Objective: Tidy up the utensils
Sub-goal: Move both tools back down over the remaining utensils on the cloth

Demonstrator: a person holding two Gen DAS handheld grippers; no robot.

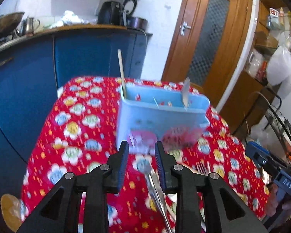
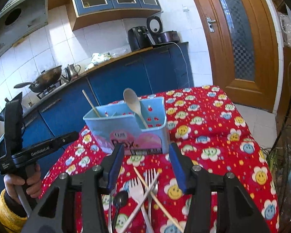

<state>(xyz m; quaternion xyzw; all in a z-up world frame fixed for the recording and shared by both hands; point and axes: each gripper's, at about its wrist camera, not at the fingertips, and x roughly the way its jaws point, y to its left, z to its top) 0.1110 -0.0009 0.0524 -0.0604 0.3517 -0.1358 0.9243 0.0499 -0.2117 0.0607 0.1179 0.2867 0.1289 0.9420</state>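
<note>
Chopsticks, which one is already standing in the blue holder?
The chopstick leaning in the holder's left compartment. The other two chopsticks lie crossed over the forks on the tablecloth.

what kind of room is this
Most likely a home kitchen: a dark metal wok sits on a gas stove beside a steel kettle, a black air fryer stands on the wooden counter over blue cabinets, and the wall is white-tiled.

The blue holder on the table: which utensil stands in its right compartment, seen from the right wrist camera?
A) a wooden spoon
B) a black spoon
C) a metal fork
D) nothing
A: a wooden spoon leans bowl-up in the right end of the blue holder; the forks lie on the tablecloth.
</note>
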